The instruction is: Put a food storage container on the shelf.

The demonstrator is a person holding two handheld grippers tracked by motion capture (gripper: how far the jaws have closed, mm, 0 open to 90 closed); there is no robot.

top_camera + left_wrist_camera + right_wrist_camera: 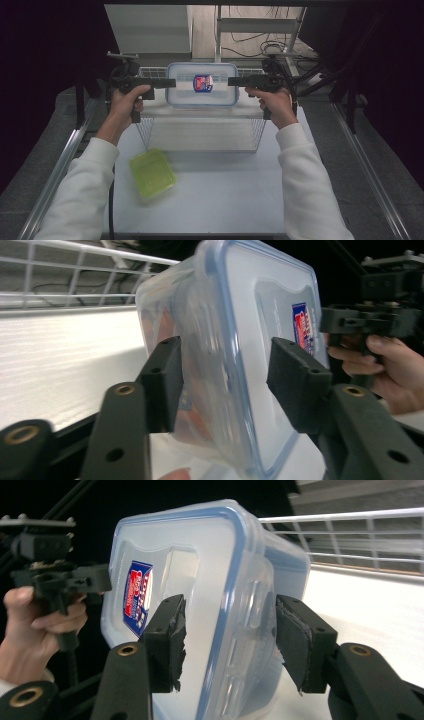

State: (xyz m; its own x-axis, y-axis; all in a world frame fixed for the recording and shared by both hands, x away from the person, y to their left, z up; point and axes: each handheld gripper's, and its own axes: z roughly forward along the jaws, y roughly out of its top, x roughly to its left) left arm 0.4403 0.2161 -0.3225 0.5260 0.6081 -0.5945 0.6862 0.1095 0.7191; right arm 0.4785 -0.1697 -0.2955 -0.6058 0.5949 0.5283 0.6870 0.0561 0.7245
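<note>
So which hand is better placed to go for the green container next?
Left. The green container lies on the table at its near left, on the side of the left gripper; the right gripper would have to cross over. Both straddle the clear box with open jaws, so either looks free.

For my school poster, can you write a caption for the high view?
Two tongs, left and right, flank a clear lidded box on a wire shelf.

container (202, 84) on rack (150, 120), tub (152, 173) in front
</note>
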